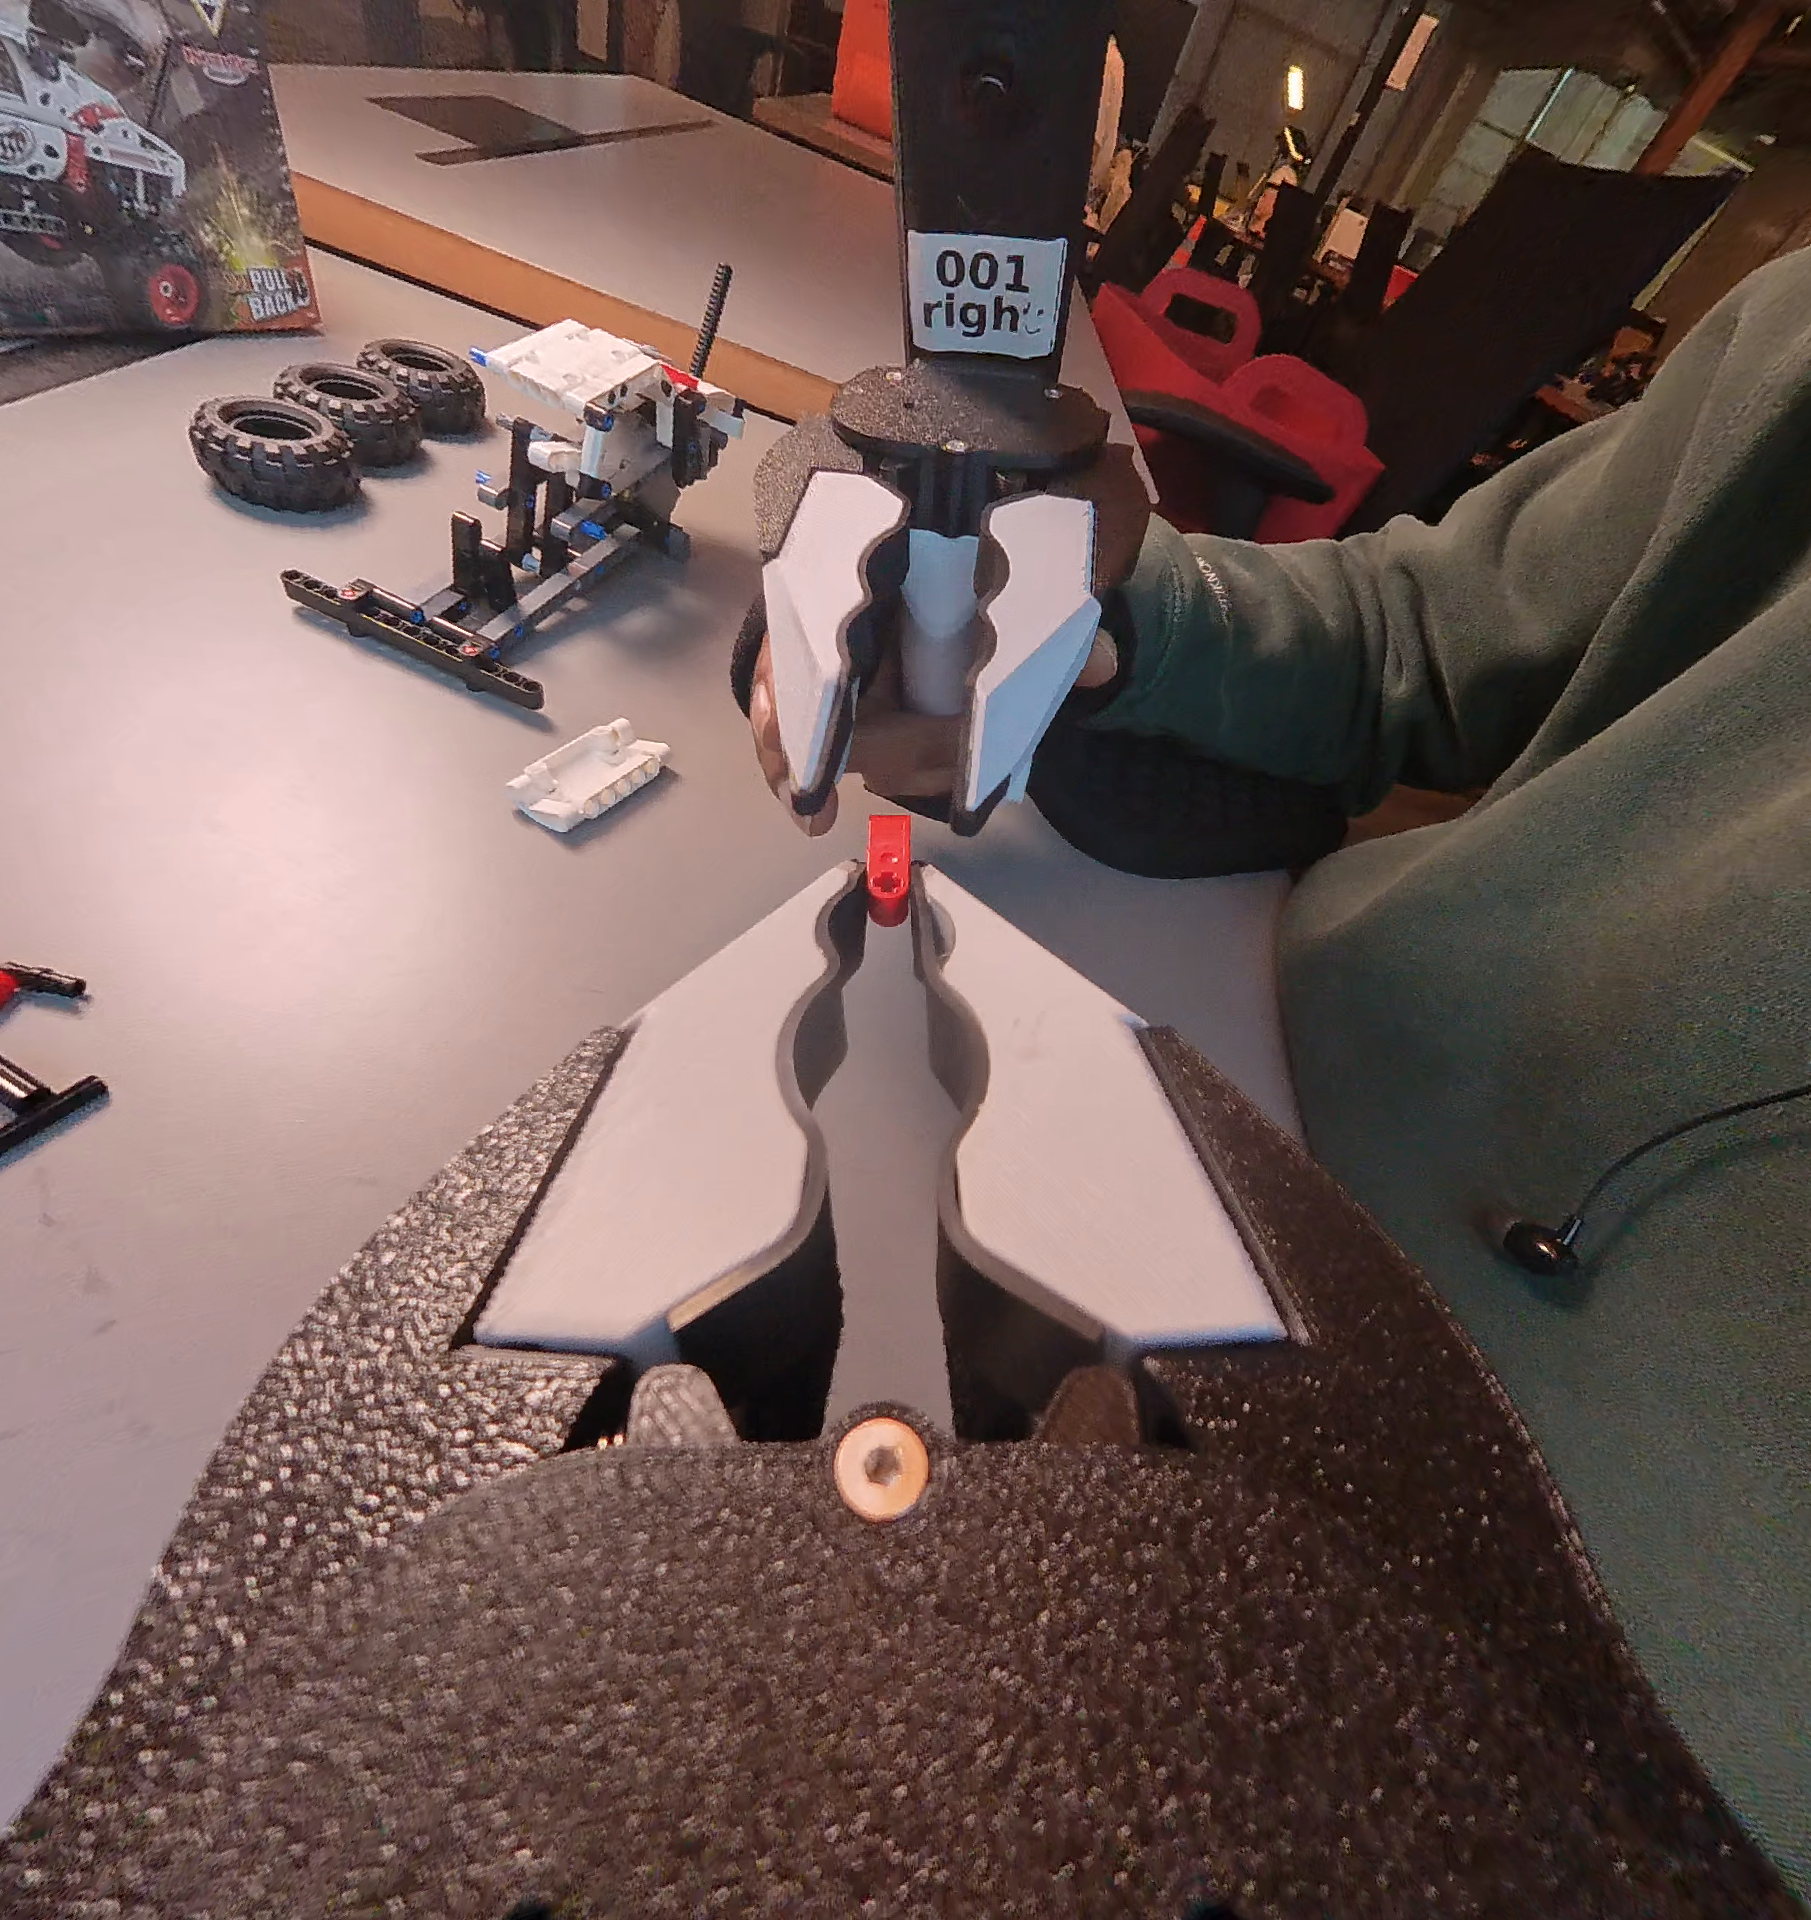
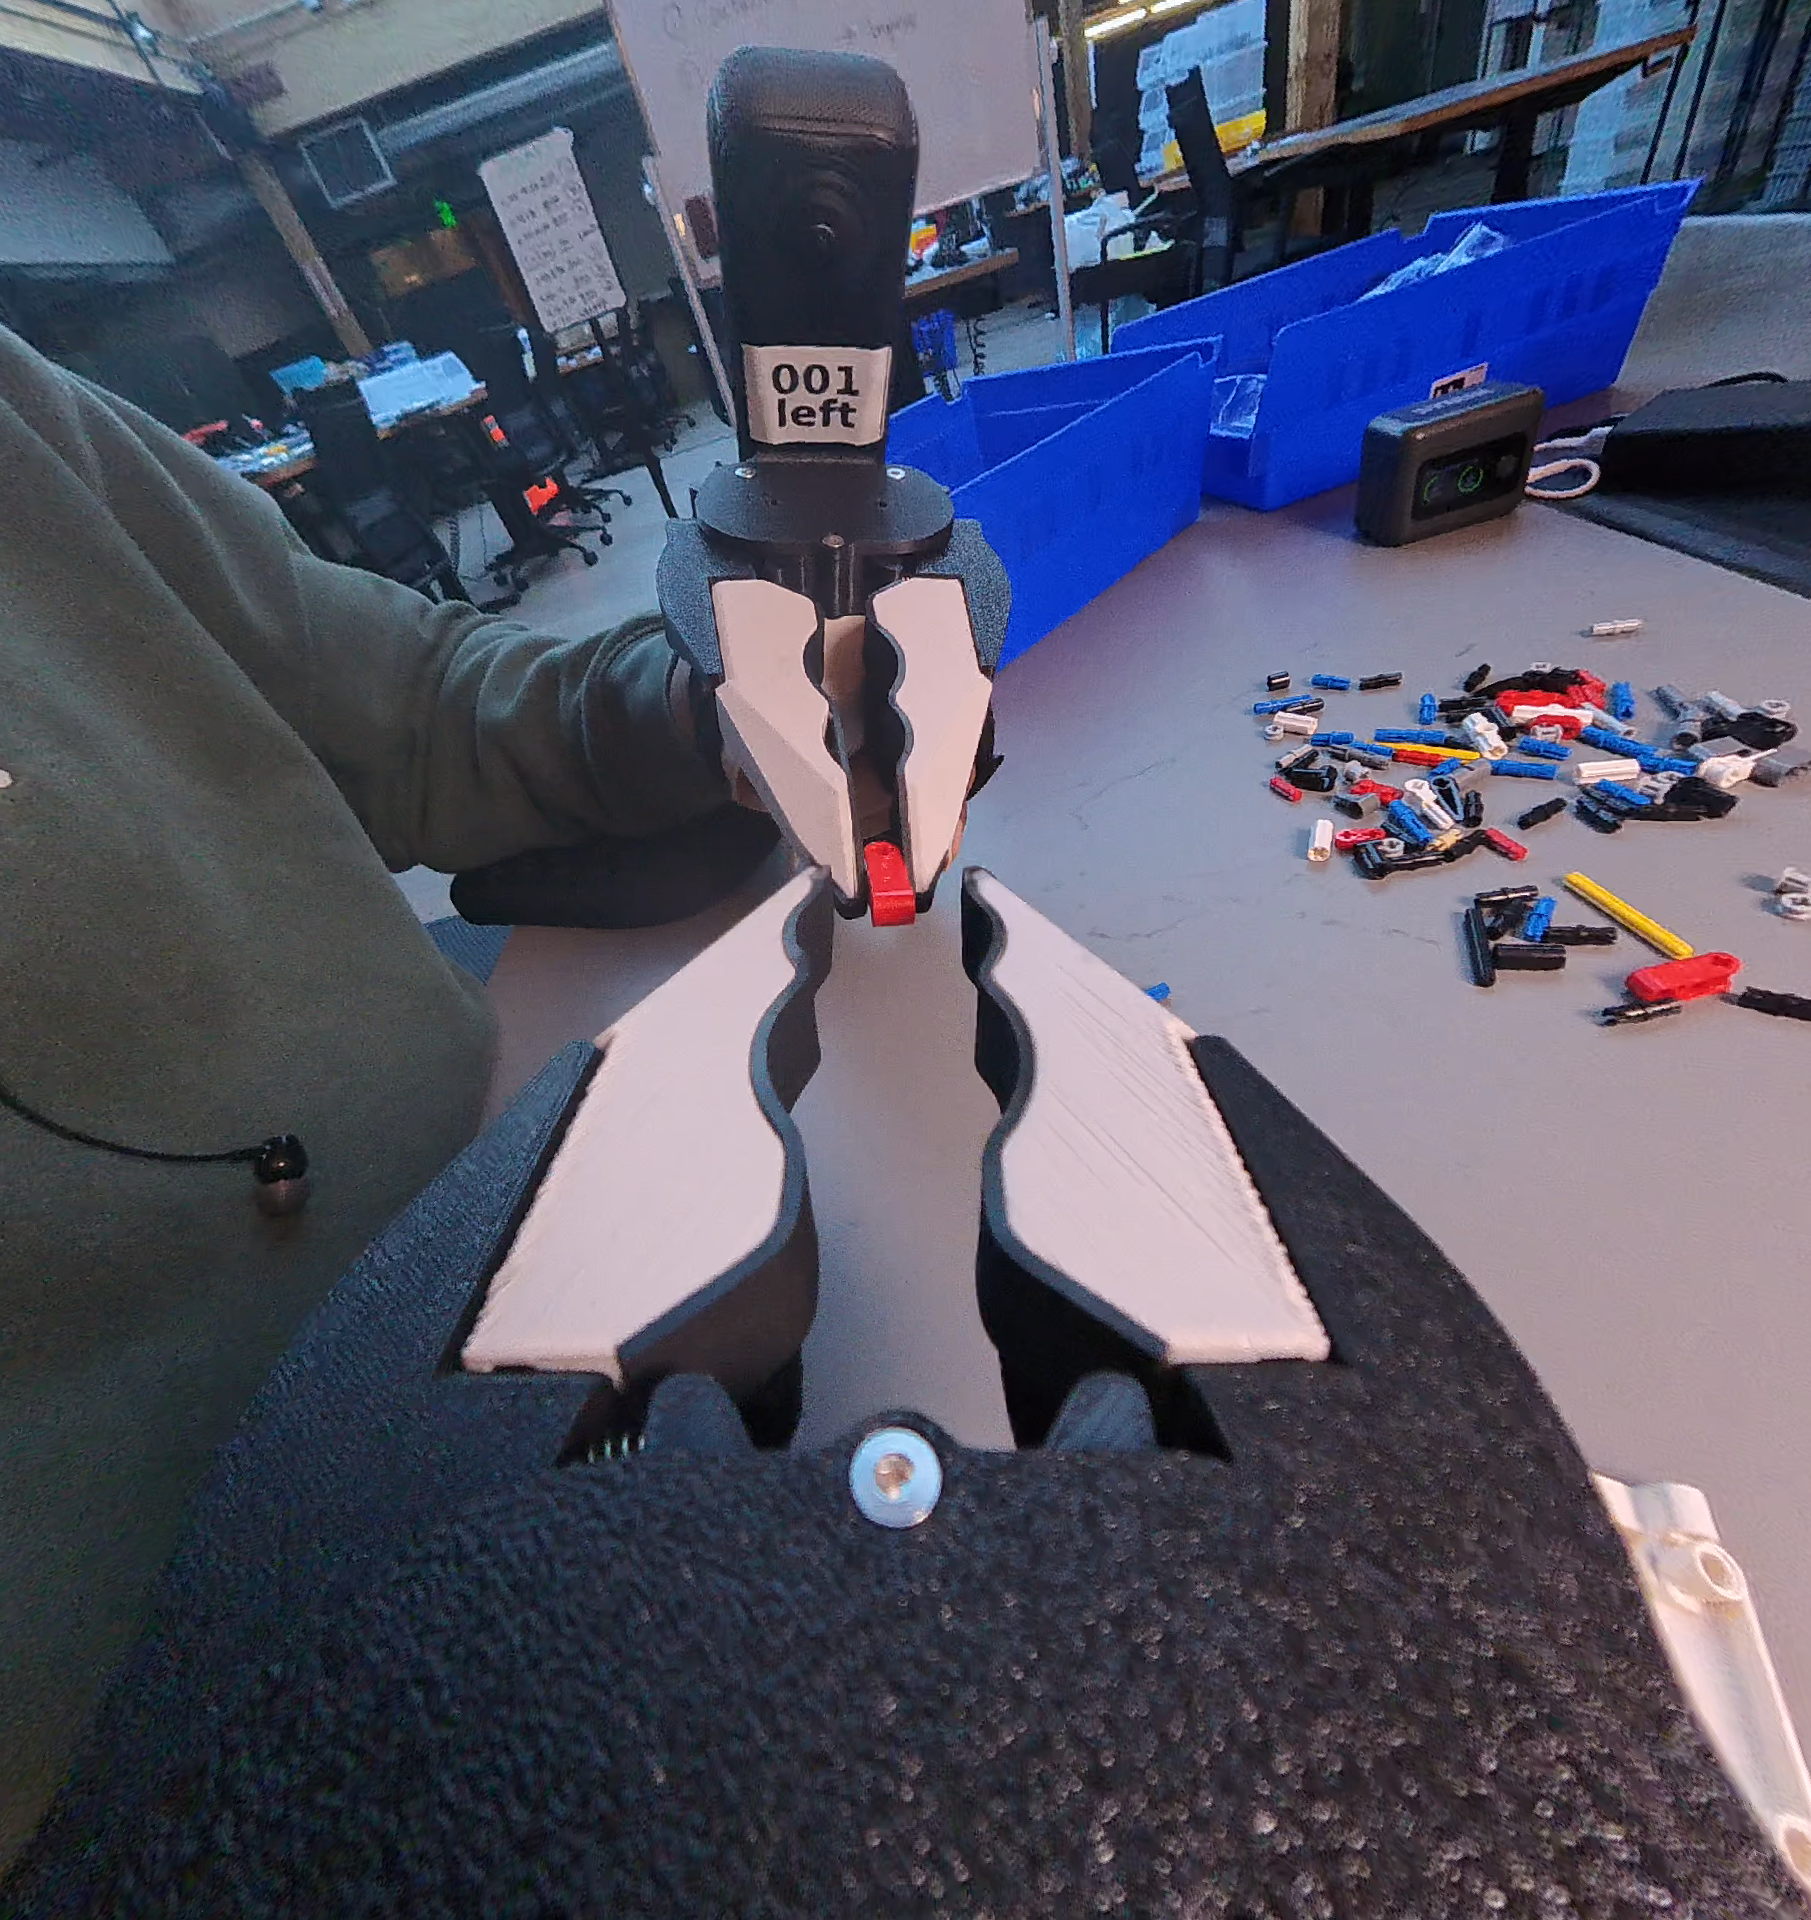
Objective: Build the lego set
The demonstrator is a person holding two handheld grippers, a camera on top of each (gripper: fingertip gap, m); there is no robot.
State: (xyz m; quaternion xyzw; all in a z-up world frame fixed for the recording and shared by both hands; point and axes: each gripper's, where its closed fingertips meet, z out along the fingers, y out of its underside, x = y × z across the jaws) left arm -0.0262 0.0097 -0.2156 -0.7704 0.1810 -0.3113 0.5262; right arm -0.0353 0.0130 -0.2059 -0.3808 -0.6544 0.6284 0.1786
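Note:
My left gripper (image 1: 888, 881) is shut on a small red lego connector (image 1: 888, 868) and holds it above the grey table. In the right wrist view the same gripper (image 2: 885, 883) faces me with the red connector (image 2: 890, 885) at its tips. My right gripper (image 2: 893, 883) is open, its tips on either side of the red connector, not touching it. In the left wrist view the right gripper (image 1: 885, 816) hangs open just beyond the connector. The half-built black and white lego chassis (image 1: 558, 499) stands on the table at the back left.
Three black tyres (image 1: 335, 421) and the set's box (image 1: 111, 166) lie behind the chassis. A white panel (image 1: 587, 777) lies nearer. Loose pieces (image 2: 1524, 769) are spread at the right, with blue bins (image 2: 1400, 343) behind. A white beam (image 2: 1722, 1662) lies at the lower right. A person's green sleeve (image 1: 1503, 582) is close. Only a small space, under 4 cm, lies between the two pairs of fingers.

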